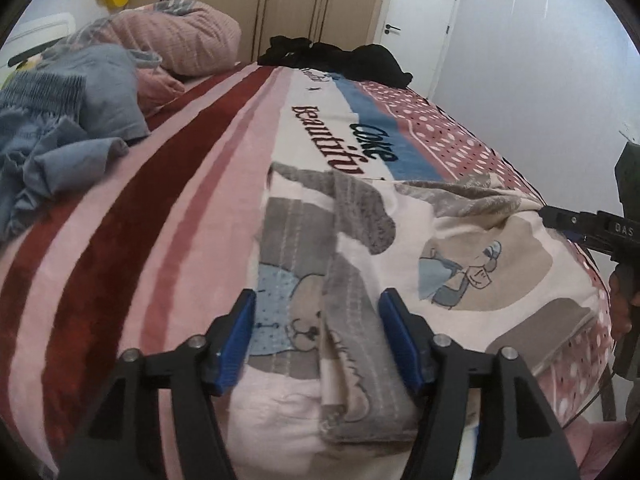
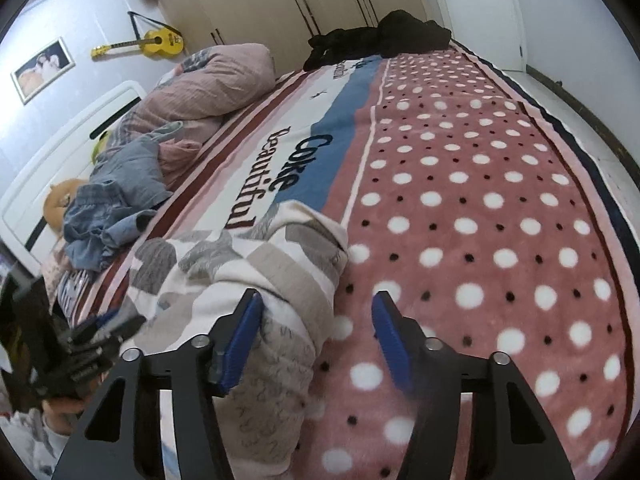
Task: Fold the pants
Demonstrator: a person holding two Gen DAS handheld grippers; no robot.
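Note:
The pants [image 1: 460,248], cream and grey with cartoon bear prints, lie spread on the bed's blanket [image 1: 120,220] near its front edge. My left gripper [image 1: 316,308] hovers open over them, its blue pads [image 1: 244,320] apart on either side of a grey fold without pressing it. In the right wrist view the pants [image 2: 248,272] are bunched at the left. My right gripper [image 2: 318,304] is open, its left pad against the pants' edge and its right pad over the dotted blanket [image 2: 480,220]. Each gripper shows at the edge of the other's view: the right gripper [image 1: 546,214], the left gripper [image 2: 116,326].
A pile of blue-grey clothes [image 1: 60,128] and a pink duvet [image 1: 180,36] lie at the bed's left. A black garment [image 1: 340,56] sits at the far end. Beyond are wardrobe doors [image 1: 280,4], a white door [image 1: 420,20] and a yellow guitar [image 2: 156,44].

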